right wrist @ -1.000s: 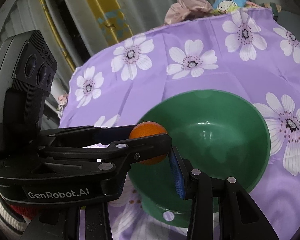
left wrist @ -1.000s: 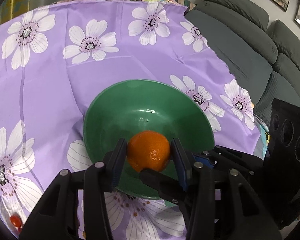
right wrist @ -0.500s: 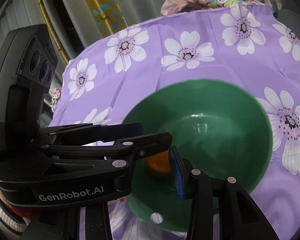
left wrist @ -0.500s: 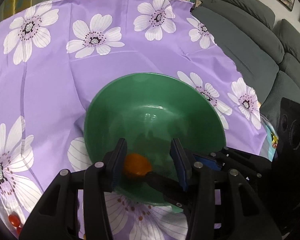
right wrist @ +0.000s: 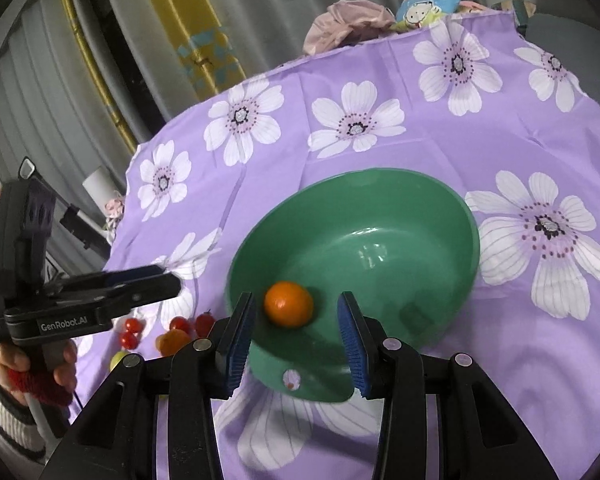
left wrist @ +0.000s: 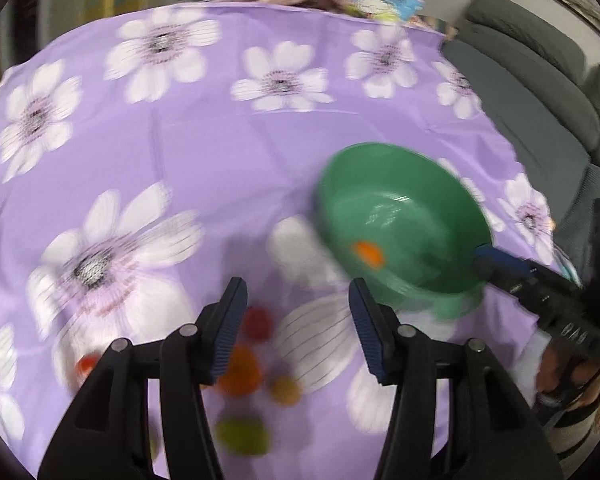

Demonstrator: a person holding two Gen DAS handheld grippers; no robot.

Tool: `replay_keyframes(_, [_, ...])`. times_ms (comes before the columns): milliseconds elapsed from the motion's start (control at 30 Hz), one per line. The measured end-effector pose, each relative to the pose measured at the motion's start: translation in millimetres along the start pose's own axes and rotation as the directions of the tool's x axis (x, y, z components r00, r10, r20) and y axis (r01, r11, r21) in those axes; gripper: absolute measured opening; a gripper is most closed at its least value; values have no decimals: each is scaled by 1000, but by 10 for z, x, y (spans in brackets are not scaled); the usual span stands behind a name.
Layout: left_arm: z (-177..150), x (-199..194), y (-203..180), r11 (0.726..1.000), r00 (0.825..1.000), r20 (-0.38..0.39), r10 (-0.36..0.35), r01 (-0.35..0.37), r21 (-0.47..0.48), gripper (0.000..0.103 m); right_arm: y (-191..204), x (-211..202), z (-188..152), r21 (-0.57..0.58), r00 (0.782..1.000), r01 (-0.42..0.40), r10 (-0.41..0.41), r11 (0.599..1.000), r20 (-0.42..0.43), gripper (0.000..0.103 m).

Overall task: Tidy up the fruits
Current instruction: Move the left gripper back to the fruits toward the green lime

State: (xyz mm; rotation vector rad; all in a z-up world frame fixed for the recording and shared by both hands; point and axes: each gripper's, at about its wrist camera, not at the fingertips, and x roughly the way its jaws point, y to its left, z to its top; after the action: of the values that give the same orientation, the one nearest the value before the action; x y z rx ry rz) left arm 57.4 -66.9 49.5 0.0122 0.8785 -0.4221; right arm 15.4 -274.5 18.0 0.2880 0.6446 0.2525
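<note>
The green bowl (right wrist: 380,216) sits tilted on the purple flowered cloth, with an orange mandarin (right wrist: 288,304) loose inside it near the low rim. My right gripper (right wrist: 296,332) is shut on the bowl's near rim tab. In the blurred left wrist view the bowl (left wrist: 400,184) and mandarin (left wrist: 366,254) lie to the right. My left gripper (left wrist: 296,312) has its jaws opening with nothing between them, above a group of small fruits: a red one (left wrist: 258,322), an orange one (left wrist: 240,368) and a green one (left wrist: 242,436).
Cherry tomatoes (right wrist: 132,326) and small orange fruit (right wrist: 172,340) lie left of the bowl, under the left gripper (right wrist: 156,280). A grey sofa (left wrist: 540,92) borders the table's right side. Bundled cloth and a printed bag (right wrist: 428,0) sit at the far edge.
My left gripper let the mandarin drop into the bowl, then swung left, away from the bowl, to over the loose fruits, opening wider. The right gripper kept its hold on the bowl.
</note>
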Motion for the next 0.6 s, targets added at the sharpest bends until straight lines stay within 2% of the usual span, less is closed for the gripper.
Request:
replay_keyframes(100, [-236,-157,237,996,997,-9,73,-73,-43,57,96,-16,-45,-21,1000,-20,20,1000,-9,43])
replay_keyframes(167, [-390,-228,363,993,995,-24,95,-96,-71,57,195,-9,-86,-40,999,-41,40,998,-22,43])
replay_keyframes(500, [-957,-447,682,971,986,-80,147,-160,-177,57,690,106,-286,-143,989,-122,107,982,-106,43])
replay_keyframes(600, [-1098,-530,766,966,987,-78,142,-155,-207,57,815,140,-350,-170,984,-139,117,976,-134,44])
